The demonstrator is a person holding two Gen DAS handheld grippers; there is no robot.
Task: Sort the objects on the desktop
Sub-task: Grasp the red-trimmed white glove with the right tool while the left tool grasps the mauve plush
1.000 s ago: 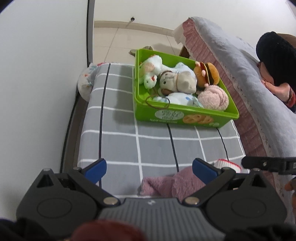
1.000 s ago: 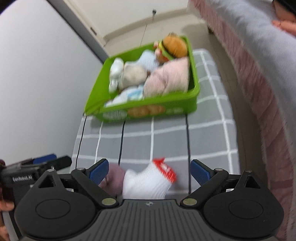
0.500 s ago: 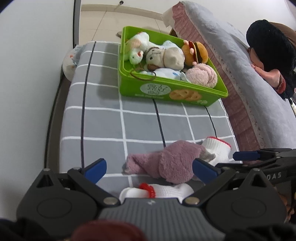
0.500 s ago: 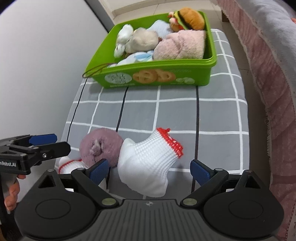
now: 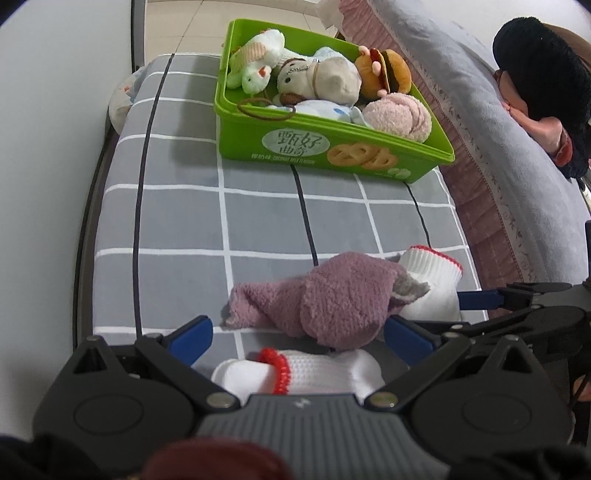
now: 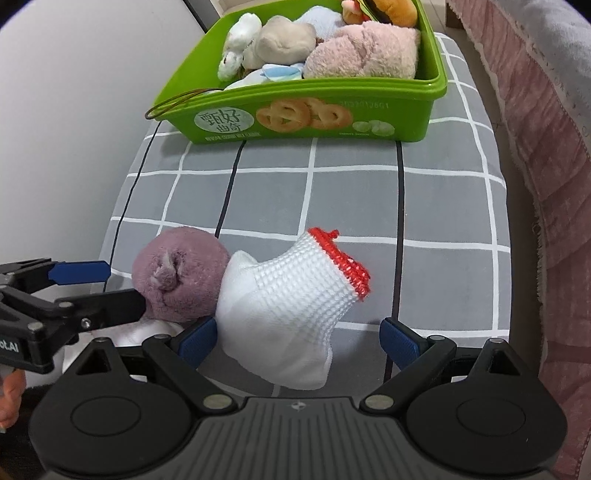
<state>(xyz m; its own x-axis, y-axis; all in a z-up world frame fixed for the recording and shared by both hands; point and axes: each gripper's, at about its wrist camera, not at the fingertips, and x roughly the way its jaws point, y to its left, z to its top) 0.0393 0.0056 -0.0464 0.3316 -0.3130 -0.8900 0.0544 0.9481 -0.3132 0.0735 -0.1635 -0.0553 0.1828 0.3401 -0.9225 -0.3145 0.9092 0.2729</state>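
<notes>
Grey checked fabric cover (image 5: 258, 221) with white and black lines, spread over the work surface. Grey bedspread with pink frilled edge (image 5: 498, 155), right side. Plain white wall (image 6: 74, 92), left side. Beige tiled floor (image 5: 184, 22), beyond.

I think I am working inside a home, most likely a bedroom. At the right side of both views I see a bed (image 5: 480, 122) with a grey cover and a pink frilled skirt. In the centre is a grey checked cushion surface (image 5: 258, 221), and at the top a green biscuit box (image 6: 314, 114) full of plush toys (image 5: 317, 79). The floor (image 5: 177, 26) at the top has pale tiles.
</notes>
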